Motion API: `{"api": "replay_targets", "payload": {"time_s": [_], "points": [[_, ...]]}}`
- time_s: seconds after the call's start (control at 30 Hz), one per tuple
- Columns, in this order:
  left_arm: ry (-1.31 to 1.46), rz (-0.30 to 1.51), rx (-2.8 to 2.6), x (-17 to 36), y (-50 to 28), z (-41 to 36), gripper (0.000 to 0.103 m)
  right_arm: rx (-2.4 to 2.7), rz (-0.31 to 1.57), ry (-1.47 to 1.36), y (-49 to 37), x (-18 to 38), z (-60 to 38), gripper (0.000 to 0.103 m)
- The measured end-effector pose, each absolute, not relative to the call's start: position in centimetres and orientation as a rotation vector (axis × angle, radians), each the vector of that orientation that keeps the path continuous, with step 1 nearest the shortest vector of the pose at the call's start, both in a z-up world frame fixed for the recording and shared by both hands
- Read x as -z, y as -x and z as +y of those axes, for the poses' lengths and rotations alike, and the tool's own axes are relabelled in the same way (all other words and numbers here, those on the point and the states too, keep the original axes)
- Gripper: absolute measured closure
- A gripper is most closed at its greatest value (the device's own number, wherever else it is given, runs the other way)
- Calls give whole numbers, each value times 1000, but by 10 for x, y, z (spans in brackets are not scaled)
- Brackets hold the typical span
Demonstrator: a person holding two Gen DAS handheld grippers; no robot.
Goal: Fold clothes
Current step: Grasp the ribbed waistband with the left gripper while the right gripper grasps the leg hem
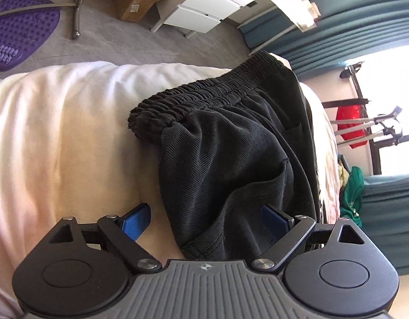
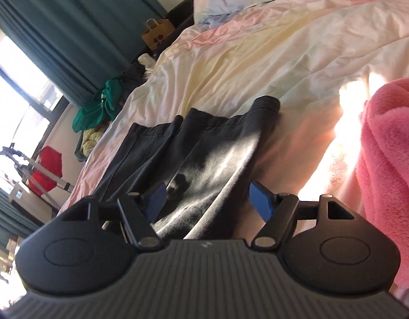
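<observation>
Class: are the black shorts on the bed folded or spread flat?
Folded: the black shorts lie doubled on the bed, layered edges showing.

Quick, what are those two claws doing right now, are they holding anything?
Left claw: open, holding nothing, black shorts between its fingers.
Right claw: open, holding nothing, over the shorts.

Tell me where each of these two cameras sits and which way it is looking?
Left wrist: on the left tool, looking down along its open blue fingers at the black shorts on the bed; no hand shows.
Right wrist: on the right tool, fingers open, facing the shorts' leg hems, a pink blanket beside.
Shared: shorts, bed, teal curtains, green garment.
</observation>
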State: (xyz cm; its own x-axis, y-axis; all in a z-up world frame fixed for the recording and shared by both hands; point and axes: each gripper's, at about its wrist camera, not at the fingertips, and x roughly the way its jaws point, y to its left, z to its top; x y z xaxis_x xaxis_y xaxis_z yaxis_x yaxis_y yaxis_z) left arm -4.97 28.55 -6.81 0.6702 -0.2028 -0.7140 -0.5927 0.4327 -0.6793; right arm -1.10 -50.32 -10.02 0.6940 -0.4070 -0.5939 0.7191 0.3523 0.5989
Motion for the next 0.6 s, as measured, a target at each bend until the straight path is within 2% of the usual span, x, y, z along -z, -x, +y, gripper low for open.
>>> {"api": "replay_targets", "payload": {"time_s": [0.1, 0.17, 0.23, 0.27, 0.3, 0.37, 0.4, 0.43, 0.47, 0.5, 0.53, 0.6], "points": [[1173, 825, -259, 76, 47, 290, 16, 781, 358, -985, 15, 110, -518, 30], [1193, 830, -224, 82, 42, 289, 26, 797, 371, -998, 13, 118, -526, 31], [1203, 828, -199, 85, 38, 288, 32, 784, 393, -1019, 4, 127, -532, 31], [1203, 823, -192, 86, 38, 286, 33, 774, 404, -1031, -1, 132, -536, 32], [1197, 815, -189, 86, 36, 285, 34, 756, 412, -1047, -6, 137, -538, 37], [1181, 804, -191, 87, 33, 282, 44, 712, 416, -1080, -17, 143, -538, 40], [1183, 795, -179, 86, 32, 282, 49, 703, 421, -1088, -23, 145, -537, 49], [1186, 786, -165, 86, 31, 281, 62, 702, 430, -1082, -29, 146, -535, 60], [1189, 776, -151, 86, 30, 281, 75, 711, 437, -1058, -34, 145, -532, 80], [1192, 767, -138, 85, 29, 280, 82, 724, 438, -1027, -38, 143, -530, 96], [1195, 758, -124, 85, 28, 280, 93, 727, 425, -1001, -40, 141, -527, 96], [1184, 724, -98, 80, 29, 278, 94, 729, 396, -947, -40, 133, -523, 98]]}}
